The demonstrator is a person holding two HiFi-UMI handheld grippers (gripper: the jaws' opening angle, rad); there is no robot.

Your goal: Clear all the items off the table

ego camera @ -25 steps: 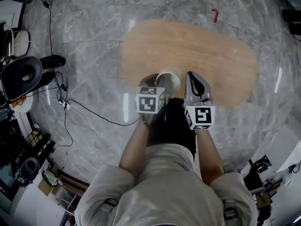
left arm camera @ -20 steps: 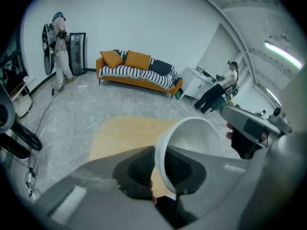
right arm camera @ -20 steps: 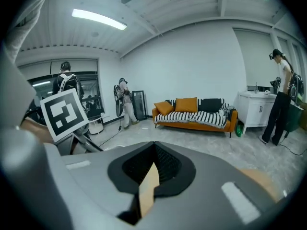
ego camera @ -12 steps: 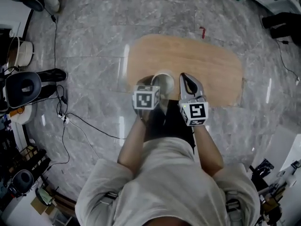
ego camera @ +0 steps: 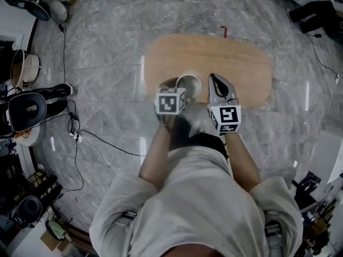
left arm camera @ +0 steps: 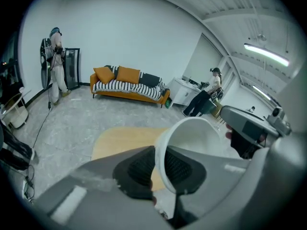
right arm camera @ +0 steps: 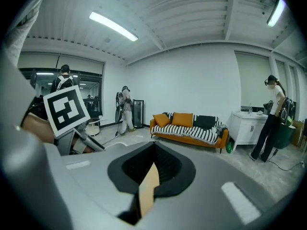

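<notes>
Apparently, white cup [left arm camera: 193, 139] in left gripper [left arm camera: 158, 165].

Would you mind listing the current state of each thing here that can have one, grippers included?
left gripper: shut on the rim of the white cup, one pad inside the wall and one outside.
white cup: held, tilted, looks empty.
right gripper: shut, nothing between its jaws.
wooden table: no loose items visible on it in the head view.
</notes>
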